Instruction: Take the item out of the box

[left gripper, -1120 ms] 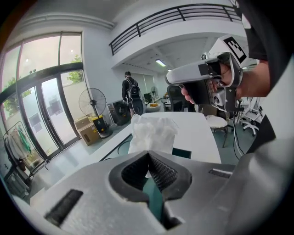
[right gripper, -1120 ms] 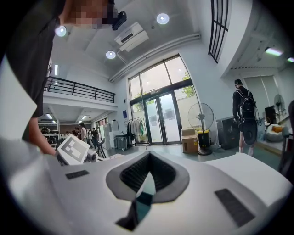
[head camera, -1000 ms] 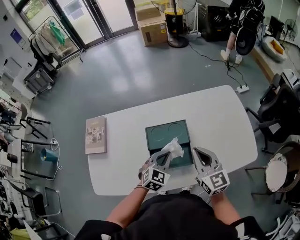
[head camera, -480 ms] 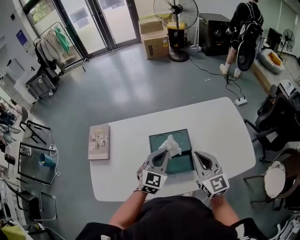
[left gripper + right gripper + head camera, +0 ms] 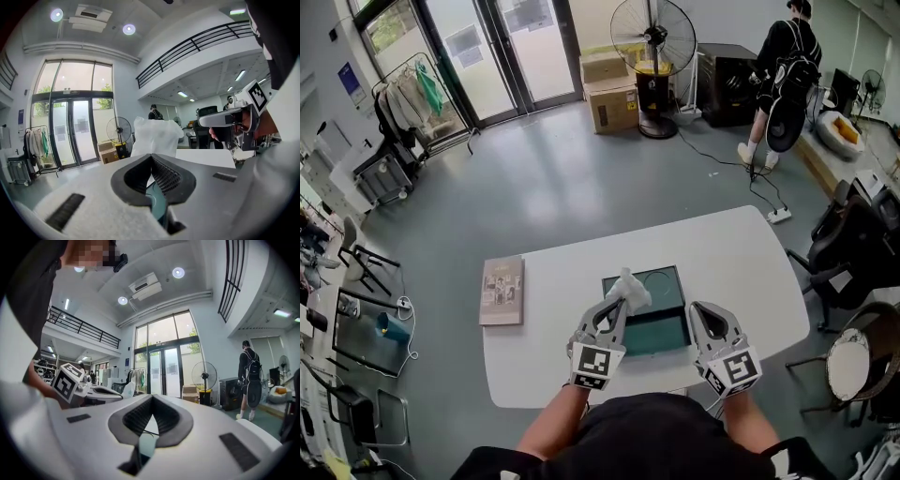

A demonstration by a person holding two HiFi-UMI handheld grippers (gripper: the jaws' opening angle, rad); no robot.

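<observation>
One white bundle [image 5: 631, 290], pinched by the left gripper [image 5: 620, 302], hangs over the green box [image 5: 664, 330]; right gripper [image 5: 700, 311] clenched empty.

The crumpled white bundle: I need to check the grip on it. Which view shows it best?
The left gripper view: the crumpled white bundle fills the centre, pinched by the shut left claw. The head view shows it small above the dark green box; the right gripper view, a distant sliver.
</observation>
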